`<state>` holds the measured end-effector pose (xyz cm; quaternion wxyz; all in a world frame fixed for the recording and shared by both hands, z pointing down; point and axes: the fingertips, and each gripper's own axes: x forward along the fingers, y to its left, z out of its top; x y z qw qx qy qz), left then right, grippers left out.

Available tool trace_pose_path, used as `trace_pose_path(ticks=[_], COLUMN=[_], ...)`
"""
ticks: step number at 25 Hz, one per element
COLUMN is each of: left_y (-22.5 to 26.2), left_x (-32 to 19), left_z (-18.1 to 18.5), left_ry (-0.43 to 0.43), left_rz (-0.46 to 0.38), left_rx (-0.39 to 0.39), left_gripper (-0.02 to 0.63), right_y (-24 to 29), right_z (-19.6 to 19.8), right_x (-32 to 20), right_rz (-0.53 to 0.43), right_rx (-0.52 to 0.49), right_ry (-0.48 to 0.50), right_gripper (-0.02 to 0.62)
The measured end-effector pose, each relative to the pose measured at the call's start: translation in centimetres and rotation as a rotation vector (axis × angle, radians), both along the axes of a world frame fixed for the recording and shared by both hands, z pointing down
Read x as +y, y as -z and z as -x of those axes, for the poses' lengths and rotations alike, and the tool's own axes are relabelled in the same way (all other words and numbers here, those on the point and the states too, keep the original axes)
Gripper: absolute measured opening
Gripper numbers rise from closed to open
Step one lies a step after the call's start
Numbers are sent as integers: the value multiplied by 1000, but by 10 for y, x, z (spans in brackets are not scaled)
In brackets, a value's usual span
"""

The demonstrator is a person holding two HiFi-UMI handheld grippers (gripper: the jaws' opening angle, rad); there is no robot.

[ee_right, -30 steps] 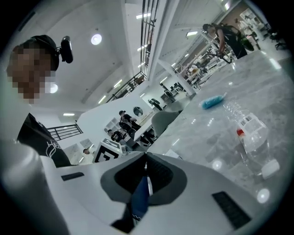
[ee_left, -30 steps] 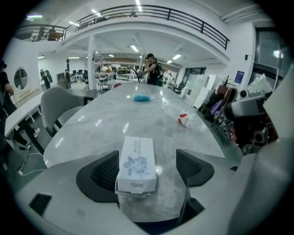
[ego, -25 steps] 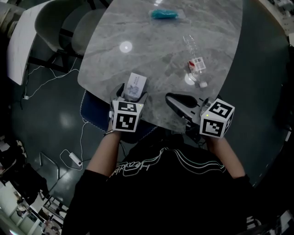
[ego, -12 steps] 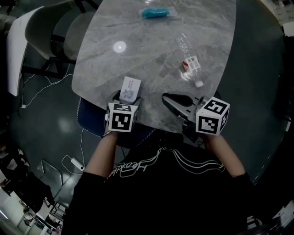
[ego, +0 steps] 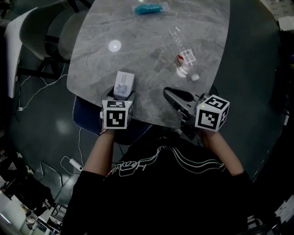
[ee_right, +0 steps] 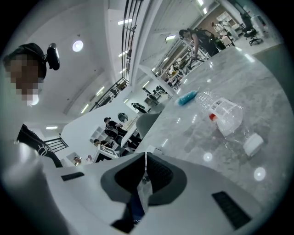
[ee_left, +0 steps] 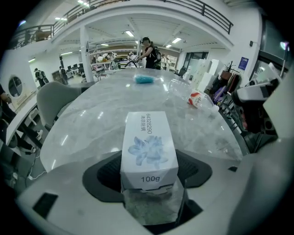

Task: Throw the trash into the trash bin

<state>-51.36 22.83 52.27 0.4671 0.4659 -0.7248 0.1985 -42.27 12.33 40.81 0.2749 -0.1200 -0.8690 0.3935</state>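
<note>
1. At the far left, at 10 o'clock from the counter (ego: 151,46), stood pale grey chairs (ego: 36,27). A dark blue seat (ego: 85,114) sat under the counter's edge at 7 o'clock.
2. The left tongs (ego: 123,93) reached in over that 7 o'clock edge, pointing toward 12 o'clock and steeply down. Their jaws had just been closing with the white box (ego: 124,82) between them. In the left gripper view the dark pads lay against both long sides of the box with no gap showing, so they gripped it.
3. The white box lay on the counter just inside the edge, its length running toward 12 o'clock. It had a blue flower print on top and "100g" on the near end.
4. The teal packet (ego: 149,8) lay at the counter's far end, at 12 o'clock, well apart from the box.
5. The clear bottle (ego: 182,50) lay on its side at 2 o'clock from the box and carried a red-and-white label. The white cap (ego: 195,77) lay just beside the bottle's near end, apart from it.
6. The right tongs (ego: 169,93) hung over the counter's 5 o'clock edge, pointing toward 10 o'clock, their jaws closed pad to pad.
</note>
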Motion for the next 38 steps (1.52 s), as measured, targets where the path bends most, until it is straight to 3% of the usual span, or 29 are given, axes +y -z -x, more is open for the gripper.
trace_pose_path(ticks=[5,9,14,18,21,26,32,38], left_y=[33,76,139,173,183,196,215,222], left_x=[-12,-39,-75,-101,-112,-135,-170,-197], left_z=[-2,-27,-88,-146,-190,-264,-368,-443], left_ry=[58,77,8,-117,-179,-279,-447,-570], left_rz=[-127,-309,-517,-625,-649,-695,-706,-675], left_rx=[-31,23,82,93,113,210,270,305], left_gripper=[327,327,327,327,327,327,327,327], right_y=[4,14,31,41,50,64,90,103], right_z=[-17,-41,-94,-148,-194,-265,-372,-451], right_x=[-1,-12,-23,-34,-43,-57,-79,-92], right_rz=[-5,-34,-42,-61,-76,-113,-188,-281], right_rx=[-16,-35,-63,-91,-109,-140,-173,-177], right_ry=[-17,-49,-103,-184,-253,-395,-564,-684], right_gripper=[36,37,36,36,35,35,35,36])
